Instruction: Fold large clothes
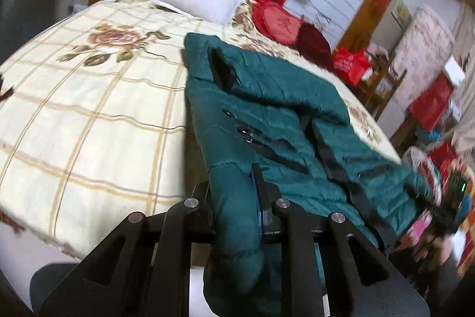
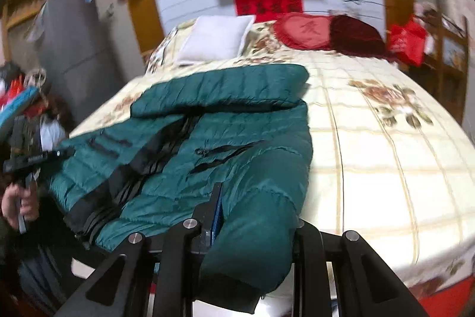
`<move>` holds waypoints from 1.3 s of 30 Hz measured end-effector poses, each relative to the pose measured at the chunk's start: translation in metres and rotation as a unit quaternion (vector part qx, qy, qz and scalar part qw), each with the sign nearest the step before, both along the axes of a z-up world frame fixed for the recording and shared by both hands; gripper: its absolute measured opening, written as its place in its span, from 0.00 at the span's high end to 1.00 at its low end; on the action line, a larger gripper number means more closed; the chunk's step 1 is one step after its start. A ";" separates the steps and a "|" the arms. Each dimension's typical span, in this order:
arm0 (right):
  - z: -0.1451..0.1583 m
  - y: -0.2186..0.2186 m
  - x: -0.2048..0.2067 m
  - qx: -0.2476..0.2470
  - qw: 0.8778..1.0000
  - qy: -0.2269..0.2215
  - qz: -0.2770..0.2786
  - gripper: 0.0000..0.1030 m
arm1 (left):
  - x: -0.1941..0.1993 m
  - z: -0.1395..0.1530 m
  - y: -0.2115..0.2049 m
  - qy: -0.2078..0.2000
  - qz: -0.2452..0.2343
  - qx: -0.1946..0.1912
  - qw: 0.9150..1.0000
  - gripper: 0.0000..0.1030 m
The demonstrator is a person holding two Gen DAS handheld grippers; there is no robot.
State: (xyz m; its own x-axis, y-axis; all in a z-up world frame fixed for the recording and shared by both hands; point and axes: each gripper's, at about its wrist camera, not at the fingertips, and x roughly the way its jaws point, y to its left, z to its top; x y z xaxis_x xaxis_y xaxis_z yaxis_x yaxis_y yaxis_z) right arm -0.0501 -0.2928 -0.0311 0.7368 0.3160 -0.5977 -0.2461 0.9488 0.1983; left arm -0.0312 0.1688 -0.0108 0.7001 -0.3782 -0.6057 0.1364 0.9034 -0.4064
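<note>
Floral bedspread point(image 1: 89, 109): teal puffer jacket point(image 1: 267, 97), centre frame. Left gripper point(image 1: 234, 198) and right gripper point(image 2: 255, 216) each pinch a sleeve. Step: lifting; next, fold sleeves inward.

We can't see the left hand-held gripper point(image 1: 234, 192) fingertips whole: teal jacket point(image 1: 267, 115) sleeve fabric bunches between them and covers the left pad. Same at the right hand-held gripper point(image 2: 252, 210), its right finger buried under the sleeve. Jacket sleeve ends are cut off at 6 o'clock in both views. Clutter point(image 1: 439, 174) at 3 o'clock in the left view is motion-blurred, unreadable. Characters on the red banner point(image 2: 268, 4) are too smeared to read.
</note>
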 end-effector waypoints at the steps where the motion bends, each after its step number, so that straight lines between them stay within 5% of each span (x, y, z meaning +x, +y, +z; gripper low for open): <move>1: -0.001 -0.002 -0.004 0.007 1.000 -0.001 -0.006 0.77 | -0.003 0.002 0.005 0.000 0.008 -0.009 1.000 0.84; 18: 0.087 -0.009 -0.023 0.025 0.988 -0.121 -0.096 0.77 | -0.035 0.080 0.026 -0.098 0.043 -0.061 0.992 0.84; 25: 0.128 -0.022 0.020 0.096 0.977 -0.157 -0.110 0.77 | 0.004 0.144 0.034 -0.205 0.094 -0.059 0.972 0.84; 30: 0.127 -0.017 0.088 0.132 0.975 -0.134 -0.121 0.77 | 0.059 0.131 0.048 -0.144 0.109 -0.076 0.981 0.84; 39: 0.097 -0.015 0.098 0.138 0.973 -0.106 -0.154 0.78 | 0.041 0.054 0.035 -0.072 0.093 -0.043 0.992 0.84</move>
State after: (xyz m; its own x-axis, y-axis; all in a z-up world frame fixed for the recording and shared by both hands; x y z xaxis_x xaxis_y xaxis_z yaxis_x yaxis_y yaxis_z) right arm 0.0475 -0.3074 0.0654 0.9193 0.1874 -0.3462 -0.0208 0.9013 0.4326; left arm 0.0099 0.2042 0.0435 0.8396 -0.2811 -0.4649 0.0339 0.8812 -0.4716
